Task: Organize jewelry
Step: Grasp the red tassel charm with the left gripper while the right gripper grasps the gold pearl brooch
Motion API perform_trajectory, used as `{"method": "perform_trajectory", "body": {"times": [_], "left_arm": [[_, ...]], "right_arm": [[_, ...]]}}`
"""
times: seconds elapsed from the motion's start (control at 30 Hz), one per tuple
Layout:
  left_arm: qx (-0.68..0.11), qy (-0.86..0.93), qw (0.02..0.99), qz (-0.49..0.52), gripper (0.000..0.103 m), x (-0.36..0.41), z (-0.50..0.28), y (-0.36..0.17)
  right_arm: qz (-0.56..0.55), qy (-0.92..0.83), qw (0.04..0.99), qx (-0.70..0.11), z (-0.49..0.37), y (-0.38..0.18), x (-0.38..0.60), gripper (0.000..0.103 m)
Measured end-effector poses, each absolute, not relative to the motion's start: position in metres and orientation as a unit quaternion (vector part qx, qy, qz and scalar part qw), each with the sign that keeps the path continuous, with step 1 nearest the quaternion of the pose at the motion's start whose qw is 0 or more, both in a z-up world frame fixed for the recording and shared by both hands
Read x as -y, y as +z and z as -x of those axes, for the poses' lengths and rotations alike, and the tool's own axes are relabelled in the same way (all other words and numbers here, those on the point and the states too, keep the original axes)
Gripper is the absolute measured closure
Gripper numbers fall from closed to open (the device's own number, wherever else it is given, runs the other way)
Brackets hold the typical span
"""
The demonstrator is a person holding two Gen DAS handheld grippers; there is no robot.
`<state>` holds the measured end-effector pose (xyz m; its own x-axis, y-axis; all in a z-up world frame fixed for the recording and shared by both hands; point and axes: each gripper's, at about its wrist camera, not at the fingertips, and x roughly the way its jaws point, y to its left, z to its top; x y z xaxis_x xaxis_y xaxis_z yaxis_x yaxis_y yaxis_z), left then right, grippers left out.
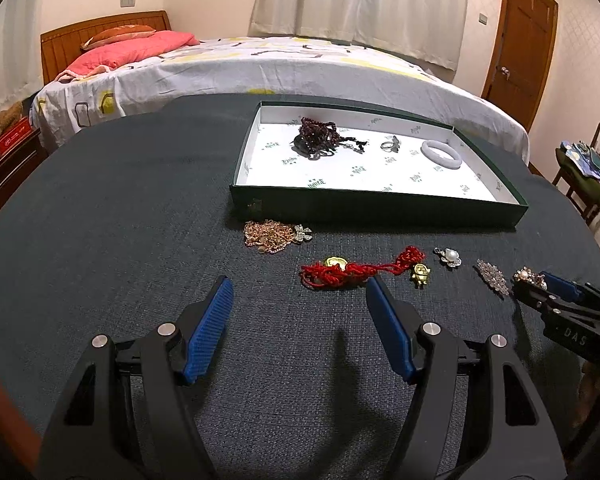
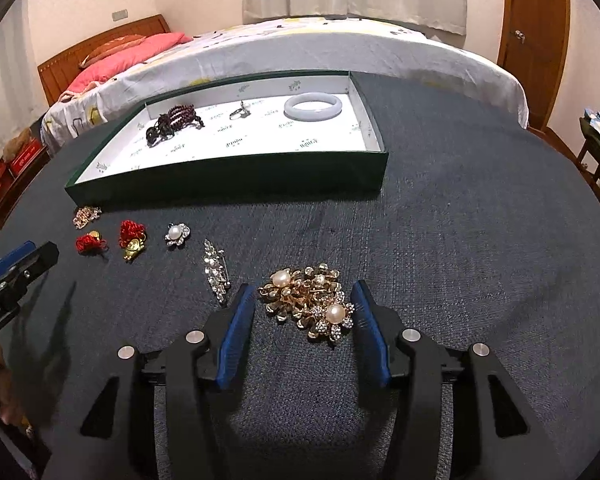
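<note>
A green box lid with a white lining holds a dark bead bracelet, a ring and a pale jade bangle. On the dark cloth lie a gold chain, a red cord charm, a pearl pendant and a crystal brooch. My right gripper is open, its jaws on either side of gold pearl brooches. My left gripper is open and empty, just short of the red cord.
The table is covered in dark cloth. A bed stands behind it, a wooden door at the right and a chair with clutter at the far right. The left gripper also shows at the left edge of the right wrist view.
</note>
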<state>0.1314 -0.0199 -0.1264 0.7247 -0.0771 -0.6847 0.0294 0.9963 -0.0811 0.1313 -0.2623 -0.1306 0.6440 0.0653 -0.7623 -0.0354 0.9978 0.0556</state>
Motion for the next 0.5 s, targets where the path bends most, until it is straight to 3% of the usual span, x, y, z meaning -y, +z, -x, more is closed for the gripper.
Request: {"method": "perform_trajectory", "body": {"times": [0.13,0.5], "left_arm": [[-0.372,-0.030,0.927,0.033,0.036,0.0206,-0.1311,-0.1275],[-0.378,-0.036,0.924,0.033,0.036,0.0253,-0.1346,-0.1332]], "right_arm": [[-0.023,0.035,0.907,-0.420,-0.1297,-0.1299,0.2639,0.064],[-0.033,0.037,0.911,-0.410,-0.1256,-0.1271,0.2667,0.065]]}}
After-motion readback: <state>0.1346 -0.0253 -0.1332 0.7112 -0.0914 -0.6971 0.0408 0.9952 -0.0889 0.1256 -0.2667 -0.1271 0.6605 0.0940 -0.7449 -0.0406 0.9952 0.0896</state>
